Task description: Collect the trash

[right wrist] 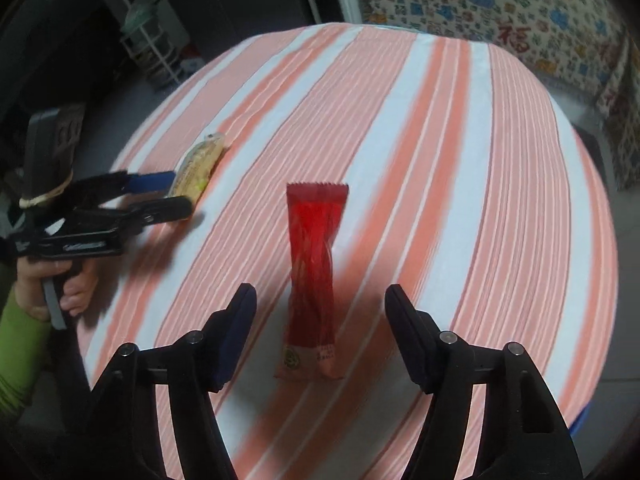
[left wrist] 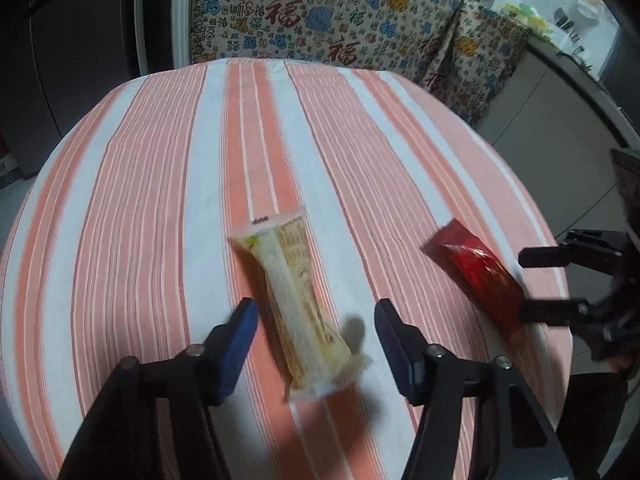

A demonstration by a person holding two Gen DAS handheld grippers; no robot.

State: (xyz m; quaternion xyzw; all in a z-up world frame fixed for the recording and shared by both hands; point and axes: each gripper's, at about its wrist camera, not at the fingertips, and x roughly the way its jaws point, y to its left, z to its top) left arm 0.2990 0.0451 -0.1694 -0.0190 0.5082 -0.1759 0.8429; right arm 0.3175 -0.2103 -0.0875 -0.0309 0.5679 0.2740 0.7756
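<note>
A pale yellow snack wrapper (left wrist: pixel 294 300) lies on the striped tablecloth (left wrist: pixel 160 160). My left gripper (left wrist: pixel 314 320) is open and straddles its near half, with both blue pads clear of it. A red snack wrapper (right wrist: pixel 314 264) lies lengthwise between the fingers of my right gripper (right wrist: pixel 320 300), which is open and not touching it. The left wrist view shows the red wrapper (left wrist: pixel 472 268) at the table's right edge, with the right gripper (left wrist: pixel 522 286) around its near end. The right wrist view shows the left gripper (right wrist: pixel 180 192) at the yellow wrapper (right wrist: pixel 200 164).
Cushions with a red and blue character print (left wrist: pixel 320 12) stand behind the round table. Dark cabinet doors (left wrist: pixel 80 60) are at the left, and a small shelf rack (right wrist: pixel 148 40) stands on the floor. A hand in a green sleeve (right wrist: pixel 24 340) holds the left gripper.
</note>
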